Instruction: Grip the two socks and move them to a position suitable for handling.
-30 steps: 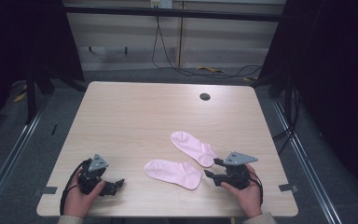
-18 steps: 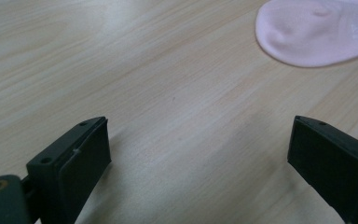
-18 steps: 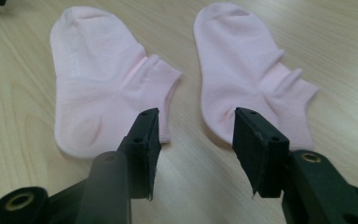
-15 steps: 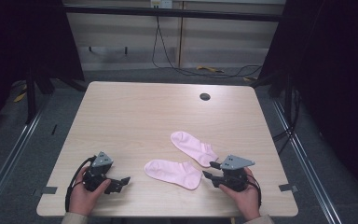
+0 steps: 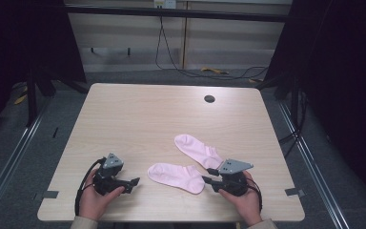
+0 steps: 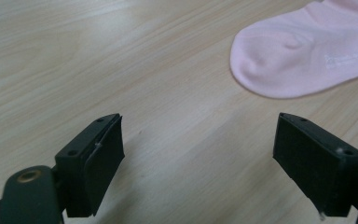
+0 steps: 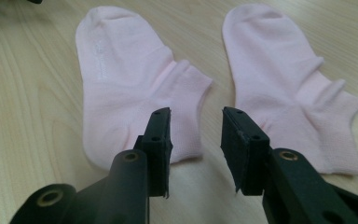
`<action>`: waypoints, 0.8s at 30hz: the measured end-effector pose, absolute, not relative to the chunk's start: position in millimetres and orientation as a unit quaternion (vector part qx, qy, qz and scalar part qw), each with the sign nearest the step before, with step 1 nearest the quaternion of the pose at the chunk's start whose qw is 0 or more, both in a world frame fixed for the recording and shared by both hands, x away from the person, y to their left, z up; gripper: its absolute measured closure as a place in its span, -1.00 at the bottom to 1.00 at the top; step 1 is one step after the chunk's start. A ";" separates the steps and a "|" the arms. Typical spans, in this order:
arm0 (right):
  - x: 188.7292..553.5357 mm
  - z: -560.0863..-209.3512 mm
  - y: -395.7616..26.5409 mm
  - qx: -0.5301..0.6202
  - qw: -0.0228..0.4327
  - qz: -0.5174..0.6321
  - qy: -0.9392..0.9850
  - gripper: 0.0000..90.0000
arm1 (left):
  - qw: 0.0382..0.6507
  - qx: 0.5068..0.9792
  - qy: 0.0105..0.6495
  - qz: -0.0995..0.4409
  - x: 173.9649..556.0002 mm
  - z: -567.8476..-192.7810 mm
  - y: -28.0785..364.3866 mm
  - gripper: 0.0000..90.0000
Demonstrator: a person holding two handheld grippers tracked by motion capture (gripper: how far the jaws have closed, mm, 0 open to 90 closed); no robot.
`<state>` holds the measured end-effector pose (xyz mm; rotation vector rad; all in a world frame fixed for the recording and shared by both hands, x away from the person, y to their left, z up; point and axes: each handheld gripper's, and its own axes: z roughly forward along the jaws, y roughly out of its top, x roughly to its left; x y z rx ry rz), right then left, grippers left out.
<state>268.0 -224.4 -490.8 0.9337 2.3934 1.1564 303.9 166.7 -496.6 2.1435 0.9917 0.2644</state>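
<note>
High view: 2 pink socks lie flat near the table's (image 5: 138, 119) front edge, the near sock (image 5: 176, 176) between the grippers and the far sock (image 5: 199, 150) just behind it. The right gripper (image 5: 208, 180), its jaws closing with nothing between them, sits at the near sock's cuff. The left gripper (image 5: 132, 183) stands apart beside the toe, also narrowing. Best to pinch only the cuff's top layer.

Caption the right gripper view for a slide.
Right gripper, fingers apart, poised over the cuffs of two pink socks on a wooden table.

Overhead view; two close sock-facing (image 5: 177, 175) views
</note>
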 end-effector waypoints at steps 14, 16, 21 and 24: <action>271.2 -496.2 -216.2 0.329 0.155 0.384 0.849 0.54 | 0.380 0.843 0.366 0.104 312.9 -488.8 141.8 -0.11; 271.0 -496.2 -216.2 0.329 0.155 0.382 0.849 0.56 | 0.382 0.845 0.360 0.104 314.3 -488.4 138.8 -0.08; 270.0 -498.9 -214.2 0.328 0.152 0.374 0.854 0.60 | 0.380 0.847 0.357 0.102 317.9 -486.8 133.3 -0.03; 267.9 -498.2 -213.4 0.327 0.147 0.372 0.856 0.62 | 0.373 0.850 0.356 0.104 319.4 -488.4 131.1 -0.03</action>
